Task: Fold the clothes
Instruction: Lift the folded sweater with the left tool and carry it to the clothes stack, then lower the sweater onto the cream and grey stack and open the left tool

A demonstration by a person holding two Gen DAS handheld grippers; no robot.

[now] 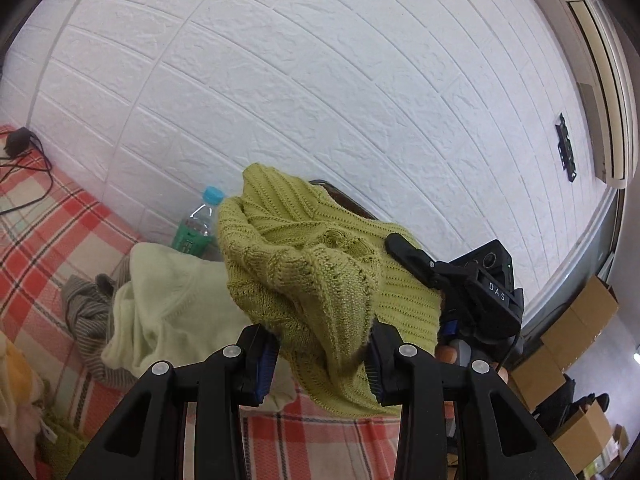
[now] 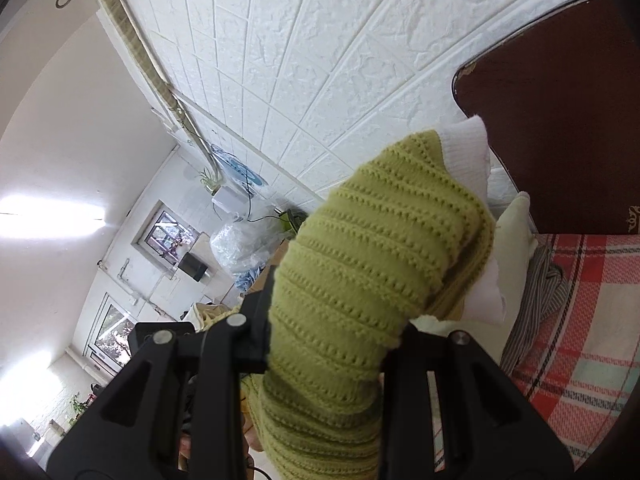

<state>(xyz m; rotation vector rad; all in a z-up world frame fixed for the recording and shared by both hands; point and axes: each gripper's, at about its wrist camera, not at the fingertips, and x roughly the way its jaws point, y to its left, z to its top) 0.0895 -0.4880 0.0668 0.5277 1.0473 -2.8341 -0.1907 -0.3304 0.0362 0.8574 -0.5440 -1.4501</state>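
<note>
Two grippers are on one garment: I have the green knit sweater (image 1: 320,280) pinched from both ends and lifted off the bed (image 1: 52,232). My left gripper (image 1: 320,364) has its fingers closed narrow on a bunched fold of the knit, the blue pads pressed into it from either side. In the right wrist view the right gripper (image 2: 328,344) does the same, its black fingers clamped on a thick roll of the sweater (image 2: 360,264), with a white ribbed edge (image 2: 468,152) showing at the far end of the roll.

From the left wrist view I see my right gripper (image 1: 408,256) beyond the sweater, one finger lying against the knit. White letters on its black body read "DAS" (image 1: 497,291); that is the only writing I can make out.

Below the hanging sweater, the bed carries a red, white and pale green plaid cover. On it, towards the wall edge, lie a pale cream garment (image 1: 168,304) and a grey striped one (image 1: 88,312), touching each other. Just behind them by the white brick-pattern wall (image 1: 320,80) stands a plastic bottle (image 1: 196,224) with a light blue cap and a green label; its print is too small to read. A dark wooden headboard (image 2: 560,120) stands at the end of the bed in the right wrist view.
</note>
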